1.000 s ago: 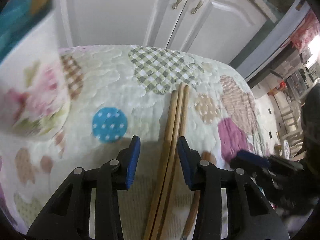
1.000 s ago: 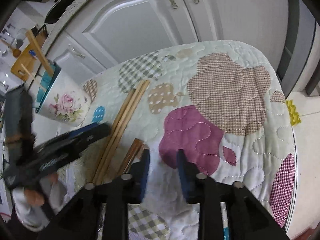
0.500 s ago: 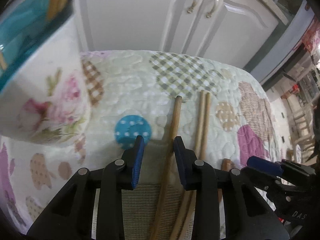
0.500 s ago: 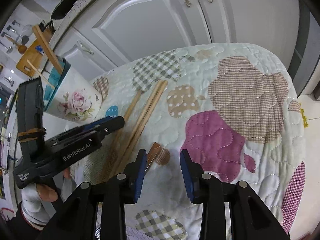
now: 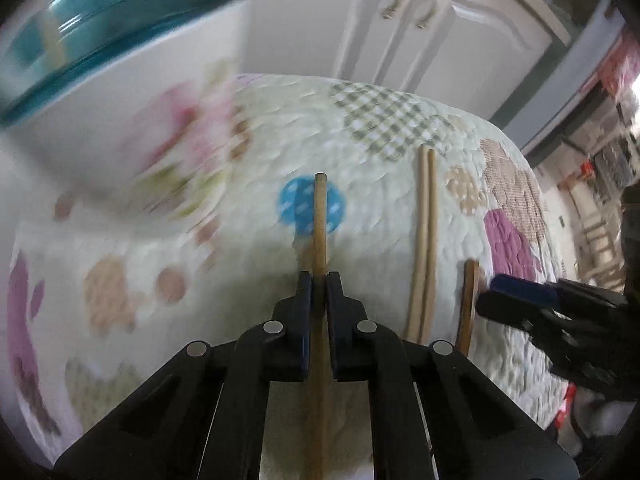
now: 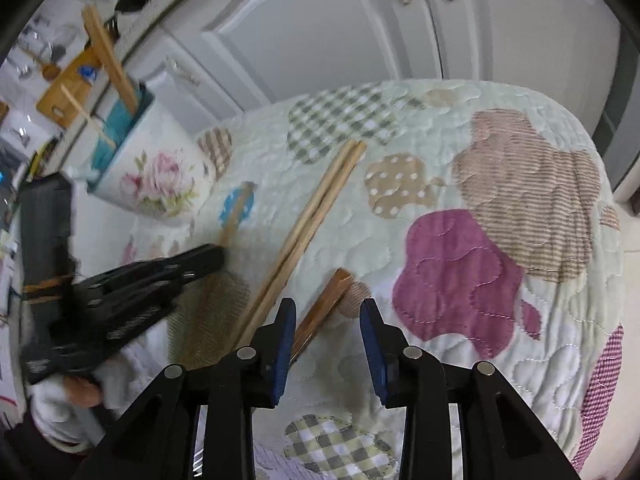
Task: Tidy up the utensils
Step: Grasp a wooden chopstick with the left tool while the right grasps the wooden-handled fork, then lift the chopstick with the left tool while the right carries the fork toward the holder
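Left gripper [image 5: 319, 280] at bottom centre of the left wrist view, jaws clamped tight on a single wooden chopstick [image 5: 319, 220], stick running straight up the frame between the blue pads, tip over a blue dotted patch [image 5: 311, 205] of the quilted cloth [image 5: 380, 184] covering the surface. Just right of it, a pair of chopsticks [image 5: 425, 236] lying side by side on the cloth, touching along their length; further right, a darker wooden utensil [image 5: 468, 304], only partly in view, next to the right gripper [image 5: 516, 300] entering from the right edge. In the right wrist view, right gripper [image 6: 327, 316] at bottom centre, jaws partly apart and holding nothing, left pad just beside the darker utensil [image 6: 324, 312], pads not pressing it. Beyond, the chopstick pair [image 6: 308, 228] slanting up toward mid-frame; at left, the left gripper [image 6: 168, 272], blurred, gripping its stick near the blue patch. Farther, at upper left of both views, a floral utensil holder with teal inside [image 6: 156, 172], upright on the cloth, wooden sticks [image 6: 110, 56] already standing in it. White cabinet doors [image 6: 320, 28] across the top.
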Demonstrator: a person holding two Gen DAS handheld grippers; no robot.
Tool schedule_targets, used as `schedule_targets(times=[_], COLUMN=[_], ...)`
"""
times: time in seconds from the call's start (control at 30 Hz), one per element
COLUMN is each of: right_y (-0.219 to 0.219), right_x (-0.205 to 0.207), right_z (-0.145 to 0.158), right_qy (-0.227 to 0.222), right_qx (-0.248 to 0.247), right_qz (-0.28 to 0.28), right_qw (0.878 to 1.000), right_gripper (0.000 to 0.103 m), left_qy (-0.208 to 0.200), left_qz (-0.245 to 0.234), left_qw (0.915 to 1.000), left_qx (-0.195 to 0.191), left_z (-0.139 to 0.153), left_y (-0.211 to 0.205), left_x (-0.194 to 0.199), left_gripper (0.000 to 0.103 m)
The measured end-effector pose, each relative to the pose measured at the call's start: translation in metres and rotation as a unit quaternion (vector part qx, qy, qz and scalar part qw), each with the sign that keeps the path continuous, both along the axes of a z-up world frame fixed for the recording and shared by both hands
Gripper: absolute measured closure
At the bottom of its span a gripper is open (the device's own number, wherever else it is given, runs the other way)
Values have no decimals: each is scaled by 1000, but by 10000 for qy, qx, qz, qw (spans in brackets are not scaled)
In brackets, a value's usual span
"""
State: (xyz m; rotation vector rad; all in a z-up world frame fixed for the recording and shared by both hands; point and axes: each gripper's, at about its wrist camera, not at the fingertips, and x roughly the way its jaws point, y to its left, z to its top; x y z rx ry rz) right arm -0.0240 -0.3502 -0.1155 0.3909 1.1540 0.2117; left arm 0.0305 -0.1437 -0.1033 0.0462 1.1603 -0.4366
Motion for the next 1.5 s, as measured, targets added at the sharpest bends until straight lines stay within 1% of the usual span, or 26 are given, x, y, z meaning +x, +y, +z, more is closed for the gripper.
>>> schedule_targets(times=[0.07, 0.13, 0.17, 0.23, 0.3, 0.37, 0.43, 0.47, 0.5, 0.57, 0.63, 0.73, 0.8, 0.83, 0.93, 1.0, 1.07, 1.1, 1.17, 1.2, 1.23, 1.27, 1.3, 1.4, 1.5], right_y=[7, 16, 21, 38, 53, 61, 59, 57, 53, 52, 54, 64, 75, 75, 71, 67, 68, 69, 78, 83, 86, 88, 87, 85, 79], right_x=[3, 8, 10, 17, 17, 15, 15, 15, 15, 13, 10, 14, 21, 21, 15, 14, 17, 19, 20, 20, 20, 19, 19, 17, 11], right_z=[-7, -6, -6, -6, -2, -2, -4, -4, -4, -6, -7, -9, -8, -9, -10, -11, -10, -10, -9, -9, -9, -11, -12, -9, 11], right_qy=[61, -74, -100, -178, -251, -189, -110, -66, -30, -3, -49, -113, -130, -111, -15, 26, 16, 27, 74, 76, 31, -24, -48, -39, -299], right_qx=[-38, -126, -174, -395, -665, -704, -732, -712, -697, -676, -770, -876, -882, -804, -523, -403, -437, -472, -523, -595, -660, -708, -715, -427, -224], right_qz=[29, 114, 218, 610, 979, 1263, 1234, 1128, 1000, 861, 770, 686, 765, 846, 921, 828, 701, 658, 760, 843, 879, 842, 801, 847, 834], right_qw=[10000, 9998, 9996, 9972, 9927, 9893, 9896, 9910, 9925, 9940, 9940, 9937, 9931, 9931, 9944, 9957, 9966, 9967, 9957, 9946, 9939, 9939, 9942, 9955, 9958], right_gripper=[76, 80, 84, 84, 84, 85, 85, 85, 80, 78, 78, 78, 85, 85, 86, 87, 87, 83, 75, 75, 78, 86, 87, 88, 90], left_qy=[109, 216, 274, 397, 390, 335, 252, 234, 254, 299, 251, 152, 139, 112, 38, 76, 118, 108, 45, 42, 88, 162, 246, 151, -43], left_qz=[115, 237, 281, 363, 360, 406, 461, 474, 456, 362, 272, 190, 80, 11, -89, -75, -43, -45, -87, -91, -59, -4, 79, 180, 222], left_qw=[9998, 9994, 9991, 9982, 9982, 9981, 9981, 9981, 9982, 9986, 9993, 9997, 9997, 9995, 9994, 9997, 9997, 9996, 9995, 9996, 9998, 9999, 9996, 9991, 9978], left_qx=[-78, -131, -166, -272, -274, -307, -319, -314, -309, -238, -70, 84, 208, 287, 341, 219, 226, 247, 293, 270, 159, 46, -117, -360, -628], left_z=[1, 0, -1, -3, -1, 3, 6, 7, 6, 3, -2, -4, -5, -5, -7, -8, -7, -7, -7, -6, -6, -6, -4, 12, 36], left_y=[17, 29, 32, 39, 40, 41, 43, 44, 42, 36, 29, 21, 15, 13, 18, 23, 23, 21, 19, 20, 22, 26, 32, 45, 57], left_x=[-13, -25, -29, -40, -48, -48, -43, -40, -35, -27, -19, -11, -8, -7, -8, -6, -4, -5, -8, -8, -8, -7, -7, -13, -20], left_gripper=[98, 98, 98, 98, 98, 96, 87, 79, 76, 76, 76, 76, 76, 77, 91, 94, 94, 95, 96, 96, 97, 97, 97, 97, 97])
